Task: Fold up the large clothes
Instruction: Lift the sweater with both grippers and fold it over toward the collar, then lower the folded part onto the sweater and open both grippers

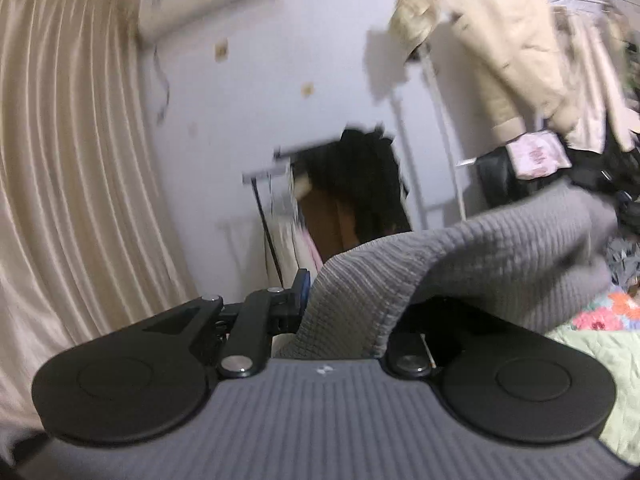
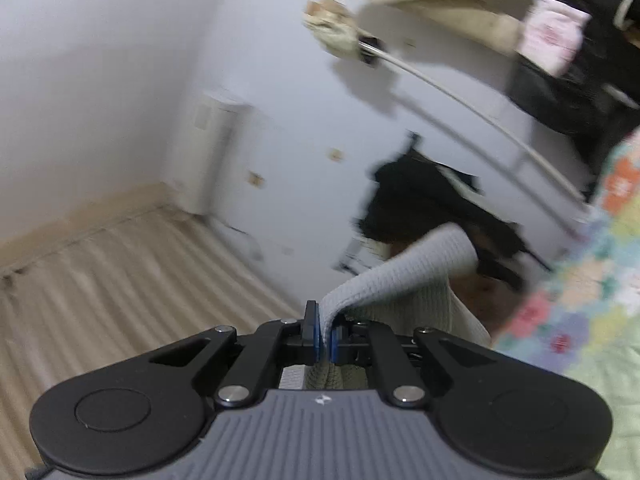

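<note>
1. Clearly, the right gripper is clenched on a bunched edge of the grey knit garment; the cloth squeezes thin between the blue pads.
2. Likewise the left gripper pinches the grey knit garment, which drapes over its right finger.
3. Soft, limp and light by my judgement, the garment hangs above the edge of the floral quilt; corners or hems grip best.
4. No containers are visible.

Grey waffle-knit garment hangs lifted, bunched, above the floral quilt.
</note>
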Tool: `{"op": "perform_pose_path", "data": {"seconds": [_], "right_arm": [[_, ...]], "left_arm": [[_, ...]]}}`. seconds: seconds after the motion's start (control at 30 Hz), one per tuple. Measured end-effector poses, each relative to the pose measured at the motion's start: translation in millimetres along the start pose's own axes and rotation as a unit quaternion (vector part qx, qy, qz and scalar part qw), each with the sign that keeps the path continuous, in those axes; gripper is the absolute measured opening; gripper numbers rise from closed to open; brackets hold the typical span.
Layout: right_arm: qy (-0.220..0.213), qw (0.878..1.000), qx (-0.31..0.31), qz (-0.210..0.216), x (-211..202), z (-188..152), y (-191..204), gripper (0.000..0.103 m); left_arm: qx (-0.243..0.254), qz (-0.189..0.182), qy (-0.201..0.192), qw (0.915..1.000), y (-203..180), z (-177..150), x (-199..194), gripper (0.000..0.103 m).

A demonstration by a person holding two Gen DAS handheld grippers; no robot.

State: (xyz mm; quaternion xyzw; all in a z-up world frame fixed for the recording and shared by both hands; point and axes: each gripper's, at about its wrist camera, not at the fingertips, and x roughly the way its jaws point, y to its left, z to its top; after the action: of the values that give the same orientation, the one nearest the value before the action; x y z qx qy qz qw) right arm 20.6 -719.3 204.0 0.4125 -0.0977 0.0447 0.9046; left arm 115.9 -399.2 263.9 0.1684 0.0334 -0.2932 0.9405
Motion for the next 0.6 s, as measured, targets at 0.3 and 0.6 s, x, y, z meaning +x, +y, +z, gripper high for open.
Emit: {"op": "perform_pose_path", "data": {"seconds": [0.3, 0.6], "right_arm": [[0.115, 0.982, 0.097, -0.115, -144.0, -70.5, -63.5, 0.005], [0.185, 0.933, 0.181, -0.251, -187.1, -160.0, -169.5, 0.005]], "left_arm": [[-0.021, -0.127, 0.211, 0.9689, -75.8, -160.3, -67.4, 0.017], [-0.04, -0.183, 0.324, 0.9271, -95.2, -231.3, 0.4, 0.018]]}}
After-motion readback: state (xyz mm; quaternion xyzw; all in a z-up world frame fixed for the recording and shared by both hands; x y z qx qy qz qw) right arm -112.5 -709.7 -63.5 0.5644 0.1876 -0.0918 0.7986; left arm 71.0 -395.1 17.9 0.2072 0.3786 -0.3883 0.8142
